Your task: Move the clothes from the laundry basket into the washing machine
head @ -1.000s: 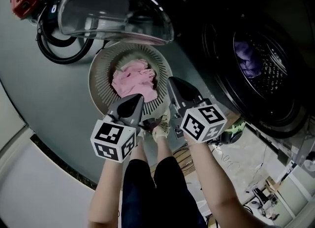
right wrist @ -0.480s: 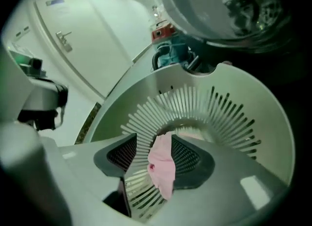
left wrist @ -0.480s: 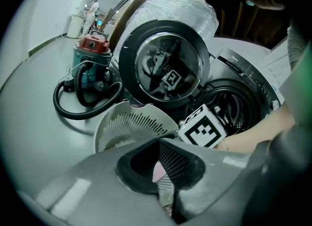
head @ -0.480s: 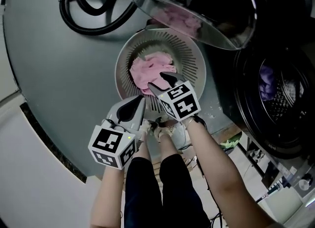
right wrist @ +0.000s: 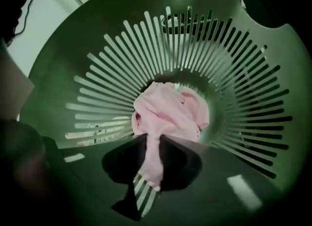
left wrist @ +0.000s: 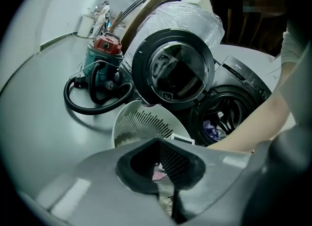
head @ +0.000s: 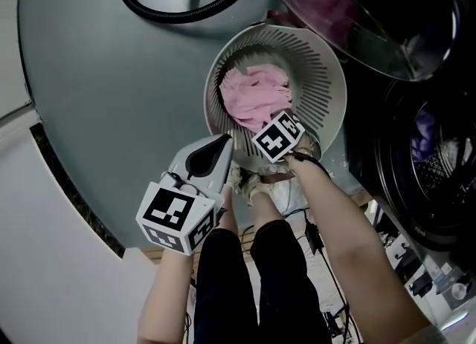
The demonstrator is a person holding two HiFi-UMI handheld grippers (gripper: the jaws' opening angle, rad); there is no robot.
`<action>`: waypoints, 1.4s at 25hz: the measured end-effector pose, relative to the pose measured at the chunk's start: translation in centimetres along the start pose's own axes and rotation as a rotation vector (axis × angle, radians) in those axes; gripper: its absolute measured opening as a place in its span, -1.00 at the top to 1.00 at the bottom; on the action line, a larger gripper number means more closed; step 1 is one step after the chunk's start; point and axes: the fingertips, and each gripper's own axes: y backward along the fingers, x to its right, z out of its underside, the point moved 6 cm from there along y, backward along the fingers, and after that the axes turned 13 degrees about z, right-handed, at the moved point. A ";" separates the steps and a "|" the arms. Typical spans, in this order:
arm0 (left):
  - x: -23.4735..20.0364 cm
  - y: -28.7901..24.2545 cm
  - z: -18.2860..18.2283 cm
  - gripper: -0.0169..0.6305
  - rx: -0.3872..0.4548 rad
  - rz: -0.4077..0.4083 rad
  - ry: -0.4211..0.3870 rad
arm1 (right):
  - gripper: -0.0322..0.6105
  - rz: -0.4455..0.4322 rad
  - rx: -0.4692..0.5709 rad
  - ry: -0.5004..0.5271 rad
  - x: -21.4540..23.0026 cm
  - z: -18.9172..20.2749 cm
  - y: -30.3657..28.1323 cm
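Resting on grey floor [head: 89,75]: basket [head: 331,75] with pink cloth [head: 253,97], hose [head: 186,10], washing machine [head: 439,186].

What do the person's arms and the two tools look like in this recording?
The left tool is a grey wedge-shaped shell tapering to dark jaw pads. The right tool has the same shape but sits in shadow. Each carries a white cube with black square markers: left cube, right cube. The forearms are bare. A thin black cord runs by the right wrist. The trousers are dark.

Left tool [head: 222,142]: jaws together, nothing between them.
Right tool [right wrist: 152,139]: reached further forward, jaws clamped on pink cloth [right wrist: 168,113].
Forearms [head: 338,224]: both extended, side by side.
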 end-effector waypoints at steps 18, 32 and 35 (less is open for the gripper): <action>5.5 -5.3 -1.9 0.16 -0.237 0.127 -0.113 | 0.74 -0.288 0.634 -0.700 5.3 2.4 16.6; 12.9 -12.7 -4.8 -0.09 -0.259 0.292 -0.366 | 0.74 -0.336 1.100 -0.826 8.7 9.9 31.4; 16.2 -13.8 -5.4 0.50 -0.203 0.381 -0.385 | 0.74 -0.249 1.157 -0.935 10.1 13.7 32.5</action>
